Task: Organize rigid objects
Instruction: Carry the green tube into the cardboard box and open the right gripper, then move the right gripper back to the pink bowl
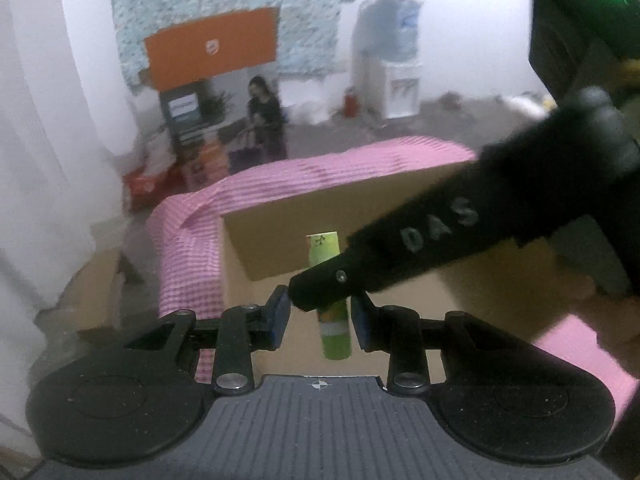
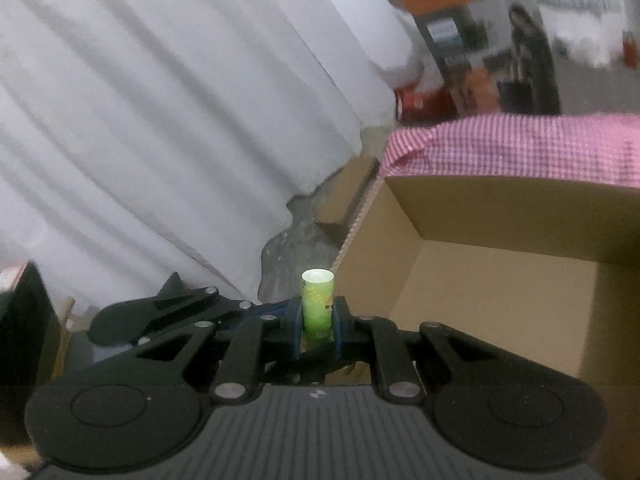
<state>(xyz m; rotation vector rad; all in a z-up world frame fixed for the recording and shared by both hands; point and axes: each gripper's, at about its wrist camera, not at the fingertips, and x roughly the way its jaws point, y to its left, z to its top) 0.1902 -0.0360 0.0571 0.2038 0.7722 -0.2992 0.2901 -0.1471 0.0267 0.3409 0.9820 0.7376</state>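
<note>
A slim green can stands upright between the blue pads of my right gripper, which is shut on it just outside the left wall of an open cardboard box. In the left wrist view the same can hangs over the box. A black finger of the right gripper reaches in from the upper right and crosses the can. My left gripper straddles the can with a gap on the left side, so its pads do not clamp it. The left gripper shows just left of the can.
The box sits on a table under a pink checked cloth. White curtains hang on the left, with a cardboard sheet on the grey floor below. A person stands among boxes at the back. A hand holds the right gripper.
</note>
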